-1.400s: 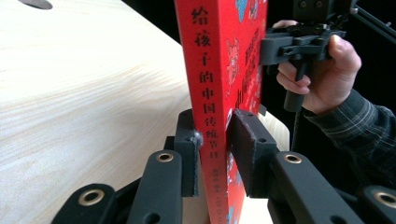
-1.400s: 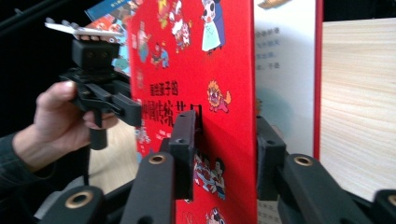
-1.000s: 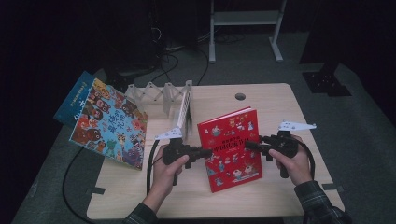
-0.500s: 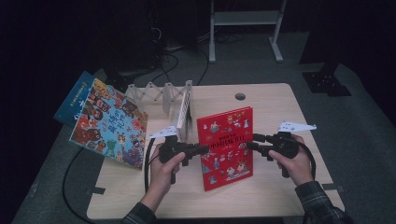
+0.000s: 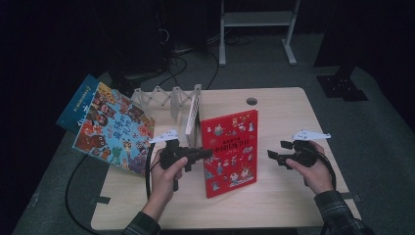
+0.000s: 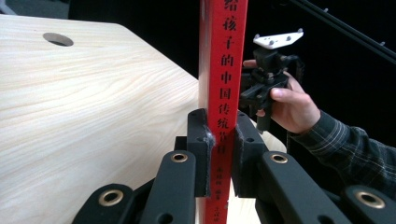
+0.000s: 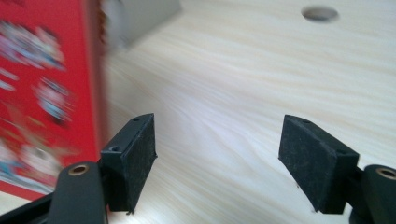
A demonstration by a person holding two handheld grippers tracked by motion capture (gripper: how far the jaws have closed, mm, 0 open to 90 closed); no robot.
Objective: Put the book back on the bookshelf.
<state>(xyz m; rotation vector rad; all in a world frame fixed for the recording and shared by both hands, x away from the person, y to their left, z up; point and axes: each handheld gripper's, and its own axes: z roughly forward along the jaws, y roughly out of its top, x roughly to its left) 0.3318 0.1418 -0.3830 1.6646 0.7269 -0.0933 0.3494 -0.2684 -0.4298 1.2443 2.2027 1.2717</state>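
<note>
Red book [image 5: 230, 147] stands upright on the surface [image 5: 274, 196], spine clamped in left gripper [image 5: 208, 153]. Right gripper [image 5: 270, 155] wide open, holding nothing, just right of the book. Rack [image 5: 171, 100] behind; colourful book [image 5: 115, 129] probably leaning off its left end.
</note>
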